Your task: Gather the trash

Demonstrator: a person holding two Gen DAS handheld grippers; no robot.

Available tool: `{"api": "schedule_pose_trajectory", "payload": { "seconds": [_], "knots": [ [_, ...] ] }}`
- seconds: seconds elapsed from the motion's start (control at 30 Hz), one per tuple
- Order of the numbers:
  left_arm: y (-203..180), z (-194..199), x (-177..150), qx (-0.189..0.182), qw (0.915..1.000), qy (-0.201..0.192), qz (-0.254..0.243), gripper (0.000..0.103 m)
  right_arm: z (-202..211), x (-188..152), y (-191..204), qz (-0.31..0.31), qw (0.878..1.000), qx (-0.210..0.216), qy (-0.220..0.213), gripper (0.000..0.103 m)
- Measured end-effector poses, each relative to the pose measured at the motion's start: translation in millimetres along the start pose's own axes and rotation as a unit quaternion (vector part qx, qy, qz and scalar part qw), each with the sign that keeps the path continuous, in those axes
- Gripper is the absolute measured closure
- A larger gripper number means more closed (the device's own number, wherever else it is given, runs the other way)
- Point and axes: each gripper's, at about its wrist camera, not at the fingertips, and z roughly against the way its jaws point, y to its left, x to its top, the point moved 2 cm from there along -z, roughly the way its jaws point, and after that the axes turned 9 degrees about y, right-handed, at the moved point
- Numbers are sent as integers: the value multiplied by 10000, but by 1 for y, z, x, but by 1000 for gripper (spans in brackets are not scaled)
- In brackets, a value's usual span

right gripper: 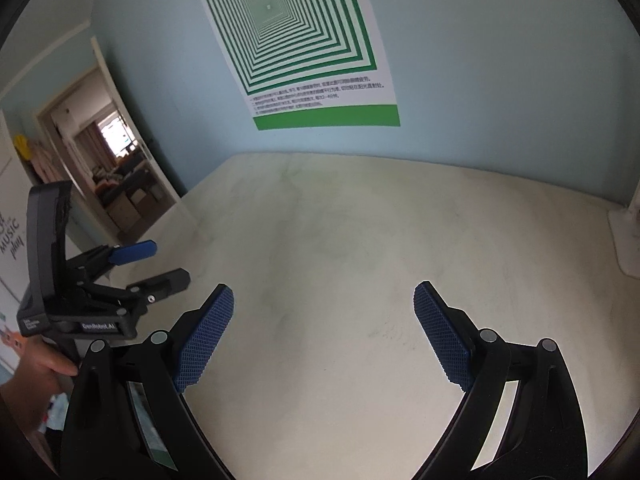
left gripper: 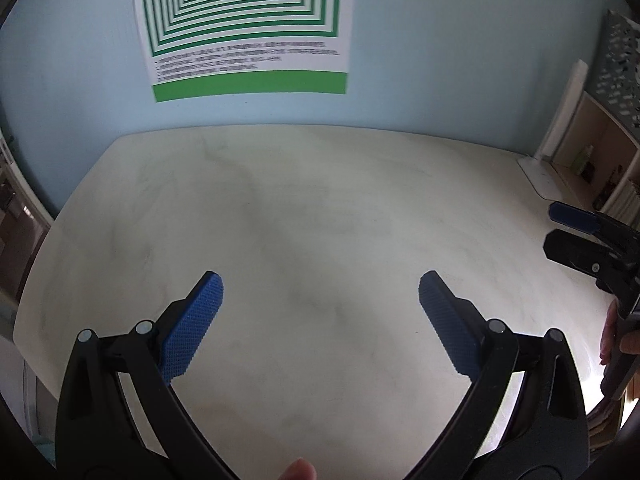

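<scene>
No trash shows in either view. My left gripper (left gripper: 320, 292) is open and empty, its blue-padded fingers spread wide above the pale tabletop (left gripper: 300, 208). My right gripper (right gripper: 324, 300) is also open and empty over the same tabletop (right gripper: 360, 240). The right gripper shows at the right edge of the left wrist view (left gripper: 560, 232), jaws apart. The left gripper shows at the left of the right wrist view (right gripper: 160, 264), jaws apart, held in a hand.
A green-and-white square-pattern poster (left gripper: 248, 28) hangs on the light blue wall behind the table; it also shows in the right wrist view (right gripper: 304, 44). A shelf unit (left gripper: 596, 160) stands at the right. An open doorway (right gripper: 116, 160) lies to the left. A white object (right gripper: 628, 240) sits on the table's right edge.
</scene>
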Motion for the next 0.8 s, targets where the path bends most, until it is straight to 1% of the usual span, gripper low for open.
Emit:
{"api": "schedule_pose_trajectory", "payload": {
  "seconds": [0.1,0.13,0.17,0.23,0.47,0.63,0.8],
  "knots": [
    [8,1,0,79,10000,-3,12,7,2,-5,6,46,9996,-266,-93,12],
    [10,1,-1,42,9998,203,-37,7,2,-7,8,65,9993,-344,-112,12],
    [11,-1,-1,-51,10000,-14,72,7,1,-8,9,57,9990,-418,-111,12],
    [14,-5,-4,27,10000,-9,23,7,0,-13,13,29,9982,-590,-103,12],
    [18,-20,-13,-14,9998,87,-177,7,-3,-31,20,-407,9955,-838,-175,12],
    [12,-29,-10,-11,9989,154,-432,7,2,-45,20,-800,9913,-1019,-212,12],
    [7,-38,-9,-6,9986,194,-495,7,7,-55,15,-1024,9880,-1138,-216,12]
  ]
}}
